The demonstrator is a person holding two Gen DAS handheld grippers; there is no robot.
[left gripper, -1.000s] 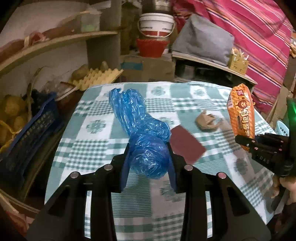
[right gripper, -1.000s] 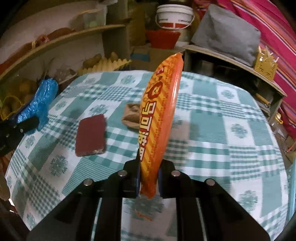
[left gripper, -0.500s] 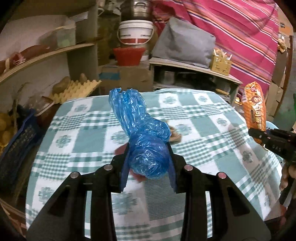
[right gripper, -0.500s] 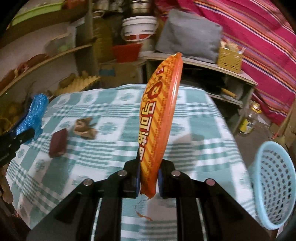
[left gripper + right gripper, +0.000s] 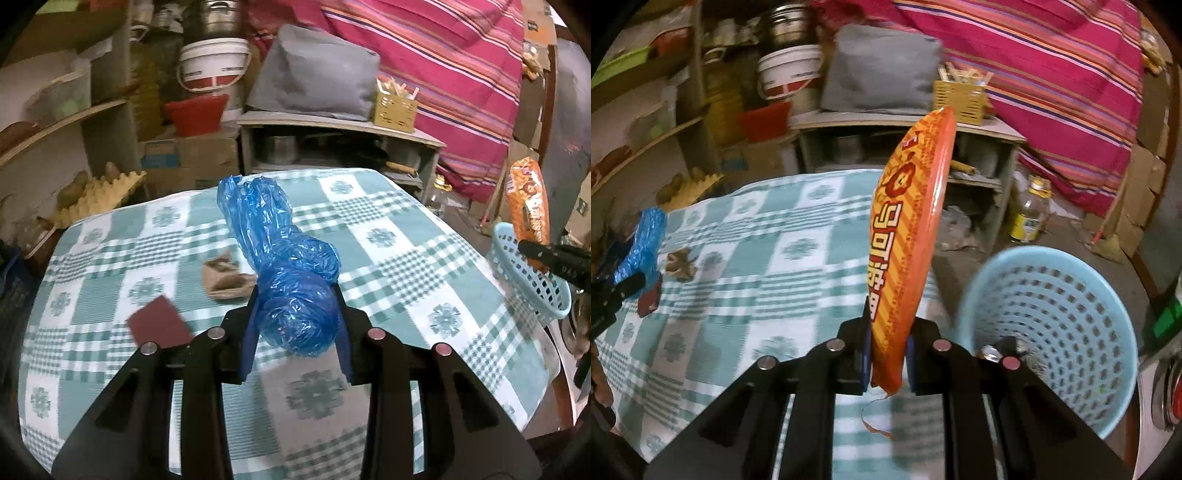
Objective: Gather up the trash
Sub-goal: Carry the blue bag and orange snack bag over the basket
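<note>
Blue crinkled plastic fills the left wrist view: the left tongs (image 5: 295, 317) are clamped on a wadded bag (image 5: 284, 266), gripped round its fat bunched end, the loose twisted tail sticking out ahead over the middle of the counter (image 5: 406, 266). That film looks feather-light, soft and slick; it will squash rather than resist, so a hold on the thick wad seems the safest spot, since a thin flap could slide out. Left on the checked cloth, a tan crumpled scrap (image 5: 225, 280) lies near the centre and a dark red card (image 5: 159, 325) sits toward the near left edge. Off the counter's right edge stands the pale blue basket (image 5: 528, 277), with the right tongs and the orange packet (image 5: 526, 199) above its rim.

Over to the right wrist view: the right tongs (image 5: 888, 354) are clenched on the packet (image 5: 908, 236), pinched at its bottom seam, standing upright on edge. Glossy foil, light, a bit springy and slippery; the flat crimped seam looks the firmest place to pinch. The basket (image 5: 1071, 295) gapes just right of the tongs, beside the counter's right edge, some debris already at its bottom. Far left, the bag (image 5: 642, 243) shows in the other tongs.
</note>
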